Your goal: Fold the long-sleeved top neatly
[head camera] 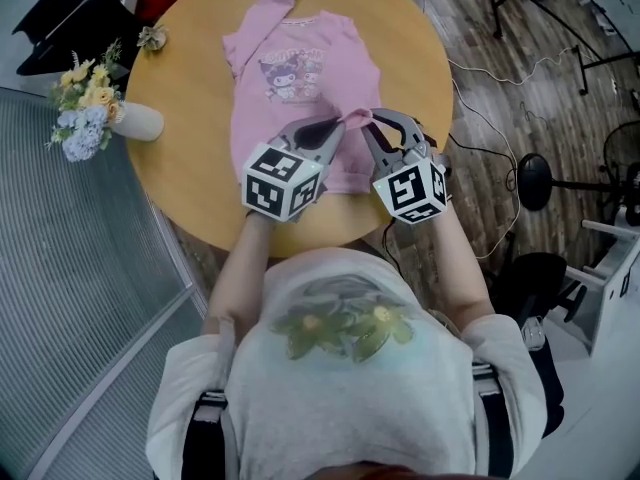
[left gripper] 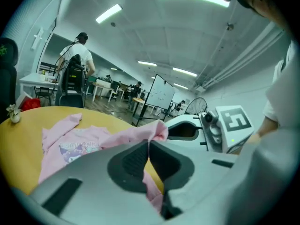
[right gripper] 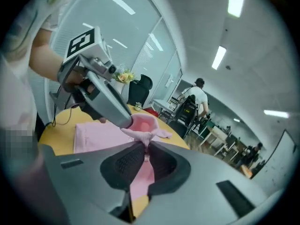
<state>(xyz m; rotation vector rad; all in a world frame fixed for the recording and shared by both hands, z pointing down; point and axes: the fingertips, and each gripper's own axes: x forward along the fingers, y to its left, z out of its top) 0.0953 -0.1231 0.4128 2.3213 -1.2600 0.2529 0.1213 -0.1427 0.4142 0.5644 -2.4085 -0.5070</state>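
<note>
**On the round table: top pinched by both grippers, a fold being set up**

Head view: The pink long-sleeved top (head camera: 300,73) lies print-up on the round table (head camera: 190,183), collar far, hem near. The left gripper (head camera: 335,128) and right gripper (head camera: 372,128) meet over its near right part, with a small peak of pink cloth raised between them.

Left gripper view: The jaws are pressed together on a thin fold of the top (left gripper: 77,142). Cloth hangs from the tips down to the table.

Right gripper view: The jaws are nipped on pink fabric too, right beside the left gripper's tips. I cannot tell whether this is cuff, sleeve or hem.

Step, as I read it: gathering the right side to fold it inward. The next move calls for carrying the pinched cloth left across the body. Both grips should stay level so the edge stays straight, and the cloth should lie flat before I release.
</note>
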